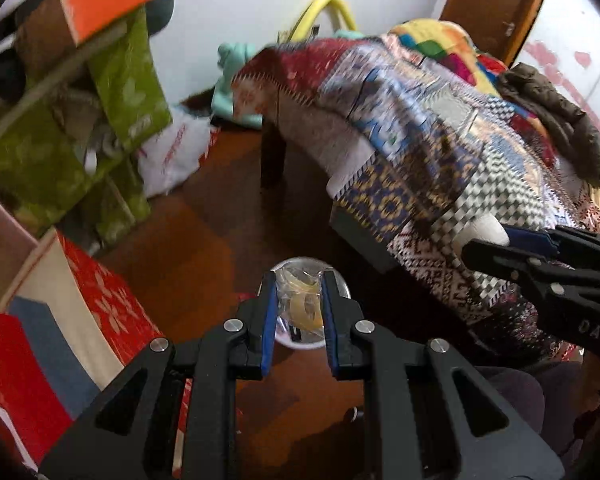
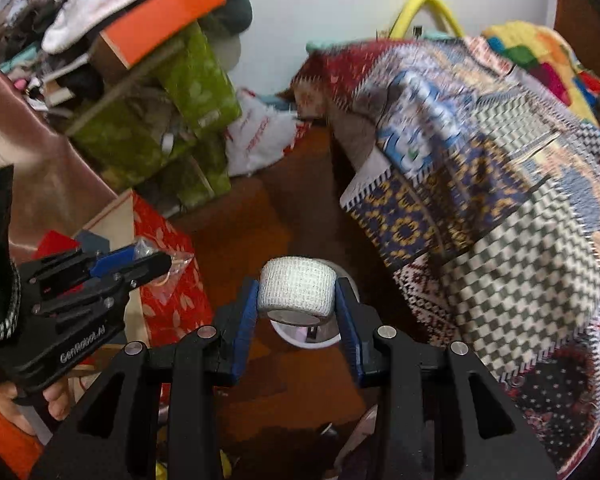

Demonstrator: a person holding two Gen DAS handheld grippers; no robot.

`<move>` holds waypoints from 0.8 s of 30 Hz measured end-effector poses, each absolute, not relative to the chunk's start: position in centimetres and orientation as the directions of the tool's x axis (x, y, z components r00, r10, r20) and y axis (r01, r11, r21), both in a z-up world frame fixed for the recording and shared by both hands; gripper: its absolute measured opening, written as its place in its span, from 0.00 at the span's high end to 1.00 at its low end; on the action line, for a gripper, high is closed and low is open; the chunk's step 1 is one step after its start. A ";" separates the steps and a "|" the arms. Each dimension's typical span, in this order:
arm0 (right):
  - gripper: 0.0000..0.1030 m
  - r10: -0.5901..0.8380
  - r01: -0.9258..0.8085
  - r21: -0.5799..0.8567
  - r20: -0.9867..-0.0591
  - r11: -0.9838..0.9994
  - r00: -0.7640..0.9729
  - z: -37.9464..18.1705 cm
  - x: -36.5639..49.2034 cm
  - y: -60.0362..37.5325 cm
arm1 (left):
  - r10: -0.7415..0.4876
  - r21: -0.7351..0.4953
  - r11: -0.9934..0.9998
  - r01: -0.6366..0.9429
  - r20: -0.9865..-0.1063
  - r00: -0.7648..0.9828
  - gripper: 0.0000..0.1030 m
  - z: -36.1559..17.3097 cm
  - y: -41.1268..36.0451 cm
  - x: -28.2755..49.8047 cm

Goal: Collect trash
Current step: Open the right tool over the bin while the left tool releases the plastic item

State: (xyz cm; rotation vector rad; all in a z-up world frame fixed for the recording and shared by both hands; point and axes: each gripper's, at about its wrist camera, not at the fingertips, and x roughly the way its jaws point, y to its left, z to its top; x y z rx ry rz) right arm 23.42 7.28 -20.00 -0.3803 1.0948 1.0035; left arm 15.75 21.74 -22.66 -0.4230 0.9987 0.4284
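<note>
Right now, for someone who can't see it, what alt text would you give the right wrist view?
The right gripper holds a white roll of gauze-like tape above a wooden floor. On the left, the left gripper pinches a clear plastic wrapper. A patchwork blanket drapes at right, with stacked green boxes behind.

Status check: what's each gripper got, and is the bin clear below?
Left gripper shut on clear plastic wrapper. Right gripper shut on white gauze roll. White bin below, opening unobstructed.

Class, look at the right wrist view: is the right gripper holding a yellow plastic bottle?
No. The right gripper is clamped on a white woven roll of bandage tape, not a bottle.
</note>
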 end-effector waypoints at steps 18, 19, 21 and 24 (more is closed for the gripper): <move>0.51 0.449 -0.799 0.262 -0.893 0.542 0.011 -24.2 28.4 11.4 | 0.006 -0.234 0.797 -0.556 -0.918 0.395 0.81 -29.9 24.0 20.4; 0.51 0.449 -0.799 0.256 -0.894 0.544 0.019 -24.1 28.6 11.4 | 0.006 -0.235 0.798 -0.555 -0.918 0.397 0.80 -29.9 24.0 20.7; 0.51 0.444 -0.801 0.240 -0.895 0.548 0.036 -24.0 29.0 11.2 | -0.004 -0.243 0.797 -0.553 -0.917 0.398 0.76 -30.0 24.1 21.2; 0.51 0.448 -0.797 0.238 -0.893 0.554 0.045 -23.5 29.2 10.5 | -0.013 -0.255 0.788 -0.560 -0.917 0.400 0.68 -29.9 24.2 21.6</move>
